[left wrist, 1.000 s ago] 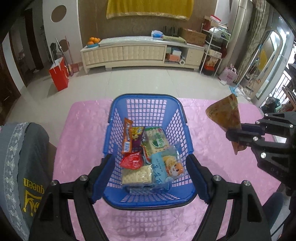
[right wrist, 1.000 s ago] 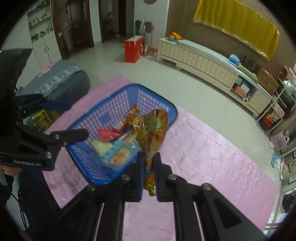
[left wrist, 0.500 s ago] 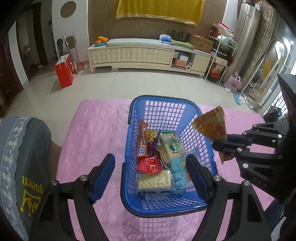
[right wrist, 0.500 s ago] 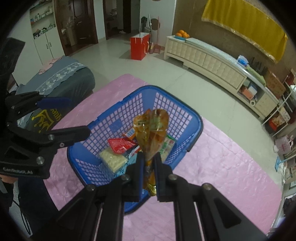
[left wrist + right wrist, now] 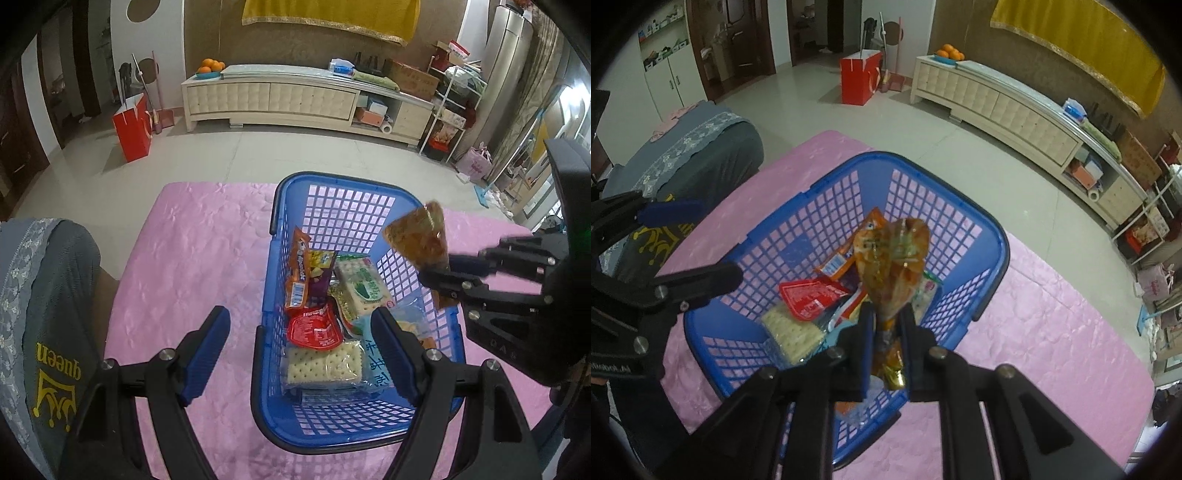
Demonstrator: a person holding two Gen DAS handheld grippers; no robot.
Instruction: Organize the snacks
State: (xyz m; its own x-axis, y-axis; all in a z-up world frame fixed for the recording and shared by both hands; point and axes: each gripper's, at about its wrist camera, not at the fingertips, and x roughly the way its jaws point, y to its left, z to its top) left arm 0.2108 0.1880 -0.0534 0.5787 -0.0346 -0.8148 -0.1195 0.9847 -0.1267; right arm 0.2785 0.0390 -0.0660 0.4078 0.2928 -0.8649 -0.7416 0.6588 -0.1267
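A blue basket (image 5: 280, 236) of open plastic lattice stands on a bench under a pink cloth (image 5: 192, 258); inside it lie several snacks: an orange packet (image 5: 297, 273) leaning against the left wall, a flat red packet (image 5: 314, 328) below it, a pack of pale crackers (image 5: 325, 367) nearest the camera, a green-printed cracker pack (image 5: 364, 282) toward the middle, and a light blue bag (image 5: 376, 363) partly hidden behind a finger of the left gripper (image 5: 299, 350); that gripper's jaws stand wide apart and hold nothing, one finger over the cloth left of the basket, the other over the basket's inside; the right gripper (image 5: 886, 338) carries a clear orange-brown snack bag (image 5: 894, 266), which stands upright over the basket's right side, its broad top fanned out above the fingers and its narrow, crumpled lower end, with a gold tip, down between them; the jaws have just been opening, and in the right wrist view a thin gap shows on either side of the bag's neck, so the pads no longer seem to press it, though the bag has not dropped.
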